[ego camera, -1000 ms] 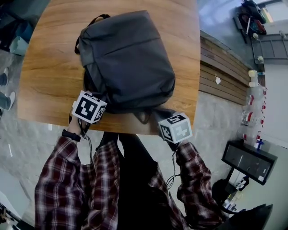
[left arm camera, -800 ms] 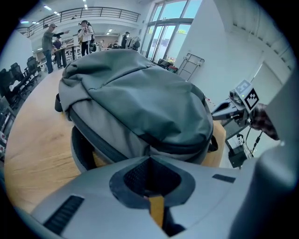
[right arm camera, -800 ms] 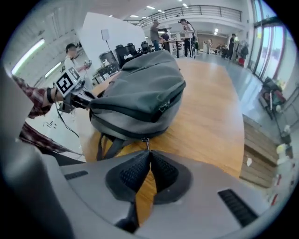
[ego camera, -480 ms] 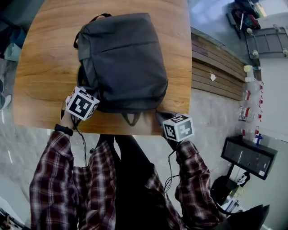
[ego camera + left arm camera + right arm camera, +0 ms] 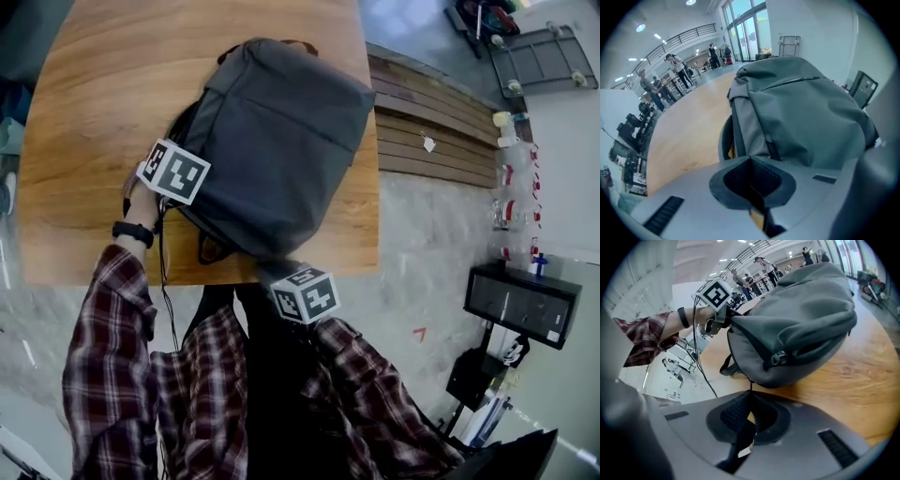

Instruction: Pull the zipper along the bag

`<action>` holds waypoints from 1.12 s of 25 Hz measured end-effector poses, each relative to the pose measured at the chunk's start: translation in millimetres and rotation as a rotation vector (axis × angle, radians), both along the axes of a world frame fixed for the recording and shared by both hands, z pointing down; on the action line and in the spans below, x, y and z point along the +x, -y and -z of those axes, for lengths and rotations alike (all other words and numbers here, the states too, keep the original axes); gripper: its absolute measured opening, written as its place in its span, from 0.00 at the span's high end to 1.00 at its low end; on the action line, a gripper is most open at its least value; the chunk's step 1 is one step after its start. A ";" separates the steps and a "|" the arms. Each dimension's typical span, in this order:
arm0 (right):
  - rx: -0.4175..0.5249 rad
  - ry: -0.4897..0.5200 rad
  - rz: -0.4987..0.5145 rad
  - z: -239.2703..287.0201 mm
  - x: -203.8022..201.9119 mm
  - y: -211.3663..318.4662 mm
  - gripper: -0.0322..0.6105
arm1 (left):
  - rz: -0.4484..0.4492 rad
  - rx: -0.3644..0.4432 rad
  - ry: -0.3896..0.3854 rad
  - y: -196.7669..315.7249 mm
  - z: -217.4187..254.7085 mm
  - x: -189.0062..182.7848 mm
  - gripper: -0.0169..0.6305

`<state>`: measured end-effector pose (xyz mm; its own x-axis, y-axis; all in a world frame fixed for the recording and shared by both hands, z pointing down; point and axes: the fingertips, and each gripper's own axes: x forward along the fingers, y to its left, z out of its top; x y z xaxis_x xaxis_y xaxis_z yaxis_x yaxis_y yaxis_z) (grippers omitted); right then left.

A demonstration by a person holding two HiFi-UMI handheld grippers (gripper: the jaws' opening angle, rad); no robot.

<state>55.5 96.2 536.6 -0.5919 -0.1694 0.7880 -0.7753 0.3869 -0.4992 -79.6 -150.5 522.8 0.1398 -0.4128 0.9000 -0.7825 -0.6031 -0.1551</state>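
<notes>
A dark grey backpack (image 5: 281, 141) lies slantwise on the wooden table (image 5: 84, 112), its near end hanging over the front edge. My left gripper (image 5: 187, 192) is at the bag's left side. In the left gripper view it (image 5: 750, 161) is shut on the bag's side edge (image 5: 740, 136). My right gripper (image 5: 281, 267) sits just off the table's front edge, below the bag's near end. Its jaws (image 5: 750, 397) are shut on a thin black pull cord (image 5: 750, 385) that hangs from the bag (image 5: 797, 319). The zipper slider (image 5: 780, 357) shows on that end, a little right of the cord.
A slatted wooden panel (image 5: 431, 141) runs along the table's right side, with grey floor (image 5: 422, 244) beyond. A black cabinet (image 5: 520, 305) stands at the right. A black cable (image 5: 701, 366) hangs from the left gripper (image 5: 729, 322). People (image 5: 675, 70) stand far behind.
The bag has swung clockwise on the table, its top now pointing up and right. My right gripper has moved left along the front edge; my left gripper has risen slightly with the bag.
</notes>
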 end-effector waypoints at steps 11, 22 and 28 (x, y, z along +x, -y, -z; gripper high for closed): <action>0.040 0.106 0.049 11.0 -92.4 33.7 0.94 | 0.207 -0.284 -0.607 -100.7 63.6 35.3 0.96; 0.095 -0.011 0.103 8.6 -100.5 35.0 0.94 | 0.084 -0.240 -0.456 -115.8 -4.8 32.0 0.96; 0.149 -0.113 0.166 8.9 -55.8 28.3 0.94 | 0.040 -0.266 -0.468 -117.7 -5.6 31.9 0.96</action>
<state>-0.3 67.9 527.7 -0.5312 -0.1967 0.8241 -0.7424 0.5767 -0.3409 -47.8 -32.7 528.3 0.5400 -0.1925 0.8193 -0.7545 -0.5421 0.3700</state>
